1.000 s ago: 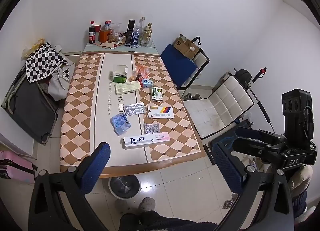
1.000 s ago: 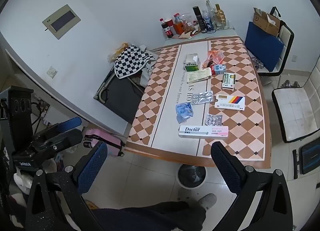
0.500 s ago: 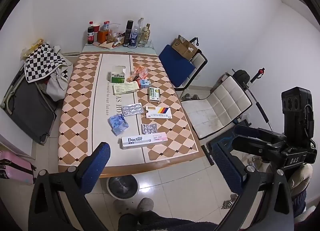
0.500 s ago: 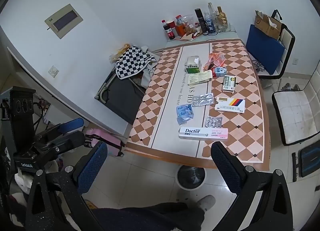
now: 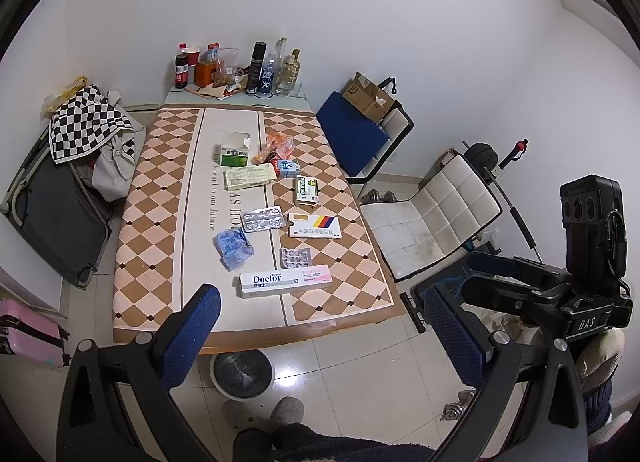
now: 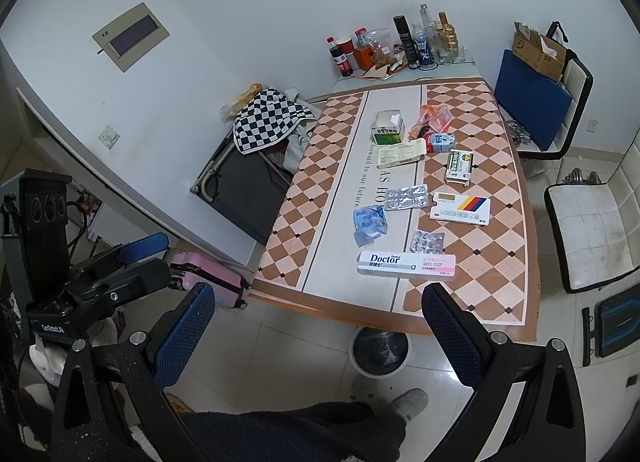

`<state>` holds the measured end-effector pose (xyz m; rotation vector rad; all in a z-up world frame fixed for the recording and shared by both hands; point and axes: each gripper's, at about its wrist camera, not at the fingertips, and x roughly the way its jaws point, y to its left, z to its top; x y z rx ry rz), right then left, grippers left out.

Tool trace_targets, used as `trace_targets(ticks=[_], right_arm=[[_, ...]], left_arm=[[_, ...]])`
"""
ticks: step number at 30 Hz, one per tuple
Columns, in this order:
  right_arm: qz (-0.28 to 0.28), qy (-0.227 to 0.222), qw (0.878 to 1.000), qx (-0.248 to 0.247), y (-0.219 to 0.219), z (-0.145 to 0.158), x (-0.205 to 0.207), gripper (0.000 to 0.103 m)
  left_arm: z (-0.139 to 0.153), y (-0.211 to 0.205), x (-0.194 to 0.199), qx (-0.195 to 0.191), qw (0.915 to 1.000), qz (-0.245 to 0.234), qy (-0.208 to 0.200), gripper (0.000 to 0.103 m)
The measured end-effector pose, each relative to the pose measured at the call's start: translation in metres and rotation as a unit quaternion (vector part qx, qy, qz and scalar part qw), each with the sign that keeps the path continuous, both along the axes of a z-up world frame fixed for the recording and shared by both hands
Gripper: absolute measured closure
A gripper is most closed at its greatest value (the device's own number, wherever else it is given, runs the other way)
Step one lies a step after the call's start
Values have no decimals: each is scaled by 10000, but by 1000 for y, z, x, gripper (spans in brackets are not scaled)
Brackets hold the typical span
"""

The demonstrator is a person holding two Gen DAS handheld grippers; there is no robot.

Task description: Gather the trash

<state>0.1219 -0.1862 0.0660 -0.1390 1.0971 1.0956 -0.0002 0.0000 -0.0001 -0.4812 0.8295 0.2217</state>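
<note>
Trash lies on the checked table (image 5: 152, 246): a white "Doctor" box (image 5: 286, 286) (image 6: 406, 264) nearest the front edge, two blister packs (image 5: 295, 258) (image 5: 262, 218), a crumpled blue wrapper (image 5: 234, 246), a striped flat box (image 5: 315, 225), green-white boxes (image 5: 307, 190) (image 5: 233, 149) and an orange wrapper (image 5: 278, 145). A round bin (image 5: 242, 374) (image 6: 380, 350) stands on the floor under the front edge. My left gripper (image 5: 320, 326) and right gripper (image 6: 320, 330) hover open and empty, short of the table and above the floor.
Bottles and jars (image 5: 256, 65) crowd the table's far end. A blue-backed chair (image 5: 360, 133) and a white chair (image 5: 436, 205) stand on the right. A folded cot with a checkered cloth (image 5: 84, 121) and a pink suitcase (image 5: 24, 334) are on the left. A person's slippered feet (image 5: 288, 410) are below.
The left wrist view drifts slightly; the right wrist view barely shifts. Nothing on the table has moved, and both grippers stay open and empty.
</note>
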Motion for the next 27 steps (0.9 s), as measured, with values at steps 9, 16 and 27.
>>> trace_targets(ticks=[9,16,27], right_arm=[[37,13,10000,-3,-2,-1,-2,0],[39,17,10000,-5,-1,-1,-3,0],[43,15,10000,-8,-1,0,-3,0]], left_arm=[[0,0,0,-4,10000,7,-18,0],[0,0,-1,-7,10000,5,-26,0],[8,-11,16,-2,10000,-2,-26,0]])
